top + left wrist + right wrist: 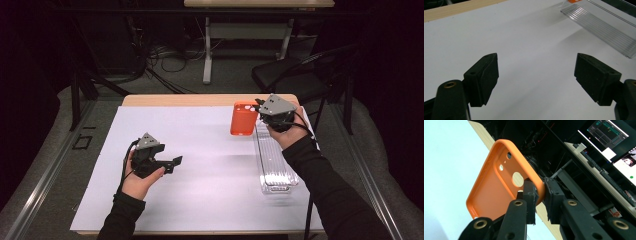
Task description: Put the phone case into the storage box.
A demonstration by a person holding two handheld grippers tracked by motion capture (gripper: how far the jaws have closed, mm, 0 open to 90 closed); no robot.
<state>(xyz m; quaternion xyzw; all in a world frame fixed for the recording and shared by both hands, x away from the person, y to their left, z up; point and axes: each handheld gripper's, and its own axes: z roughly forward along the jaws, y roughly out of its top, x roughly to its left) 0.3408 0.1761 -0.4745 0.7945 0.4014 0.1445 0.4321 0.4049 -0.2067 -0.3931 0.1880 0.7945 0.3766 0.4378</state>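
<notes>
While the left gripper (167,162) idles, jaws wide apart and empty,
the right gripper (539,195) pinches an orange phone case (499,182) by its rim above the tabletop (200,150).

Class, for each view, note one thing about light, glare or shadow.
High view: glare streaks the clear tray, and the room behind is dark. Left gripper view: soft shadows on the white sheet. Right gripper view: the sheet is washed out pale beside the orange case; bright monitors behind.

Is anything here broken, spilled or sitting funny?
Nothing looks broken or spilled. The orange phone case is off the table, pinched by its edge in the right gripper. The clear ribbed tray lies flat on the white sheet, and the left gripper is open with nothing between its fingers.
</notes>
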